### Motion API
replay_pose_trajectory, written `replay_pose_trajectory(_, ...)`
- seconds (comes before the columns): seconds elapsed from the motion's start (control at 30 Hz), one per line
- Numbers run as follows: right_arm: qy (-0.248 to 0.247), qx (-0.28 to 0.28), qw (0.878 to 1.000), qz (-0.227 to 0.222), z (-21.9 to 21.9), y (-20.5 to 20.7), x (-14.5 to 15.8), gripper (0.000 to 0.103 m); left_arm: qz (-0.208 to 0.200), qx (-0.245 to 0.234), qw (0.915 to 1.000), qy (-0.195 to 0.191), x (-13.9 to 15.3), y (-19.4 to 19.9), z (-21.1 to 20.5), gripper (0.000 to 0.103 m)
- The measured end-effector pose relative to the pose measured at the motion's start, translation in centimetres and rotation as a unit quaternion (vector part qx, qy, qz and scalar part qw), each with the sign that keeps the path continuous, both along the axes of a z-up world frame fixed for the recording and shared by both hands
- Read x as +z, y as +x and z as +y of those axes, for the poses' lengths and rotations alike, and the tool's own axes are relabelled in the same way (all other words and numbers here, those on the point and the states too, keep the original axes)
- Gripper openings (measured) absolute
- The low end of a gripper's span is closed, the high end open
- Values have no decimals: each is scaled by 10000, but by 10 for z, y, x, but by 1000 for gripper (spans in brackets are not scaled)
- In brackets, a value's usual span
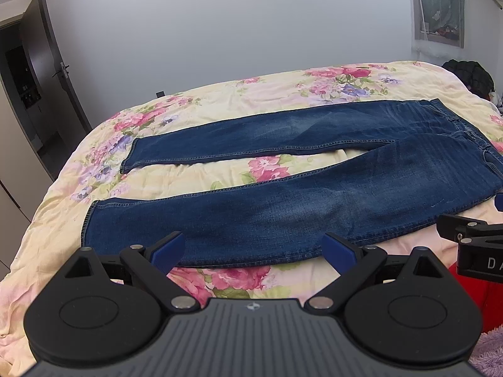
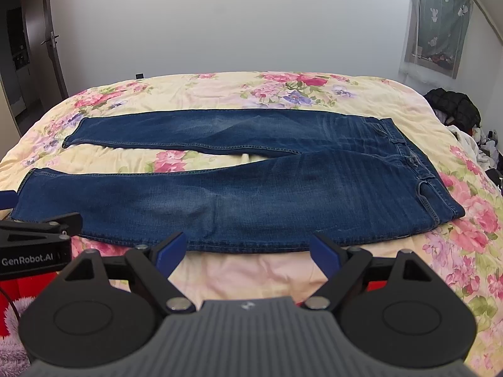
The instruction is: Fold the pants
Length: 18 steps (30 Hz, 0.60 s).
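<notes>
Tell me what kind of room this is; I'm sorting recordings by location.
Most likely a home bedroom. Blue denim jeans lie flat on a bed with a cream floral-print quilt, a dark wooden door with a lever handle stands open, and a green patterned curtain covers a window.

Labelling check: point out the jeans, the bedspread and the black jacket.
jeans point(image 2: 267, 207): right wrist view, near leg's thigh.
bedspread point(image 2: 251, 270): right wrist view, bare pink patch below the jeans.
black jacket point(image 2: 456, 106): right wrist view, its bunched middle.

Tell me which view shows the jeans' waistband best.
The right wrist view: the waistband lies whole and unobstructed, button and pocket opening visible, on the floral bedspread. The left wrist view pushes the waistband to the frame's right edge, distorted and partly cut off.
</notes>
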State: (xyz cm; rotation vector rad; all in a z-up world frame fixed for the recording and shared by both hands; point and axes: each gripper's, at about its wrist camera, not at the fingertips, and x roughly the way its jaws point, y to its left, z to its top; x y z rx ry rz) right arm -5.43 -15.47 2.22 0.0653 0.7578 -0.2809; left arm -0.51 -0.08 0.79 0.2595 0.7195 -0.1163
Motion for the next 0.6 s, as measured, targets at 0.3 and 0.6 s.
replay_pose_trajectory(0.3, 12, -19, 10000, -21, -3, -1, 1, 82, -11, -35, 10000, -7, 2, -2, -1, 103)
replay_pose_trajectory(0.6, -6, -63, 10000, -39, -3, -3, 4, 82, -8, -47, 10000, -23, 2, -2, 1, 103)
